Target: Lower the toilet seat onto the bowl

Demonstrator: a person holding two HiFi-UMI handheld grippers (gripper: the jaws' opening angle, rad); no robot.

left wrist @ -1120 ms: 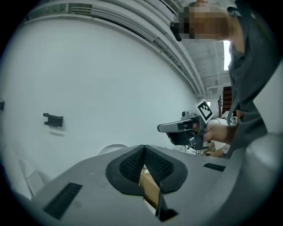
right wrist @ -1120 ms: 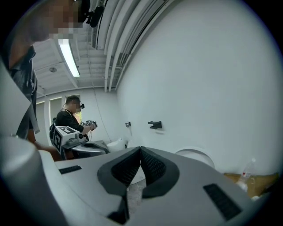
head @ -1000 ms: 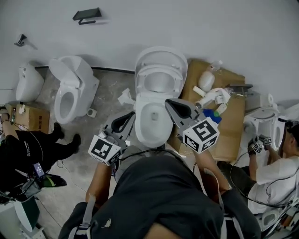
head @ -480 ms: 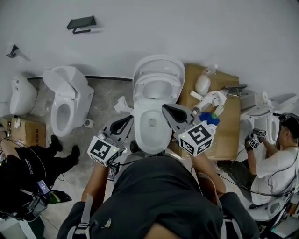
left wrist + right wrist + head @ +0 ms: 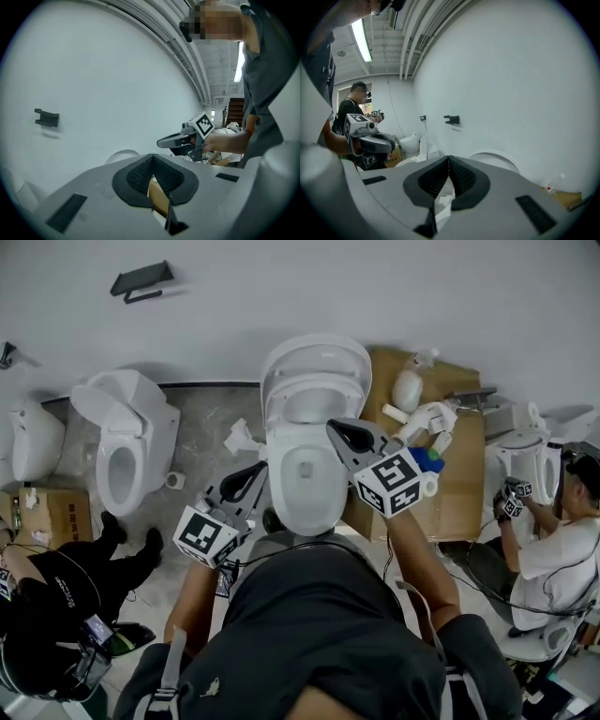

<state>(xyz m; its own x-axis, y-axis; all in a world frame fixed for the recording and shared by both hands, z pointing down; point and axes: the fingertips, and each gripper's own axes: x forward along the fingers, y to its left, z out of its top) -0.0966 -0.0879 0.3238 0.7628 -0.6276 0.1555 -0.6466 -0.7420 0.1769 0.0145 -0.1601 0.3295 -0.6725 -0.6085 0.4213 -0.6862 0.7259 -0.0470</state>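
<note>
In the head view a white toilet stands against the wall, its seat [image 5: 315, 401] and lid [image 5: 317, 351] both upright above the open bowl [image 5: 281, 495]. My right gripper [image 5: 337, 427] is shut and empty, its tip over the bowl's right rim, just below the raised seat's right side. My left gripper [image 5: 258, 472] is shut and empty beside the bowl's left rim. The right gripper view has the shut pads [image 5: 449, 158] aimed at the wall, with the lid's top [image 5: 499, 158] beyond. The left gripper view shows shut pads [image 5: 152, 158].
A second toilet [image 5: 122, 442] stands at the left, lid raised. Flattened cardboard [image 5: 464, 493] with spray bottles [image 5: 422, 423] lies right of my toilet. A person [image 5: 553, 549] works at the right, another [image 5: 56, 587] sits at the left. A black bracket [image 5: 141, 282] hangs on the wall.
My right gripper has moved up the picture, from over the bowl toward the raised seat's right side. The left gripper has shifted only slightly beside the bowl. The seat stays upright.
</note>
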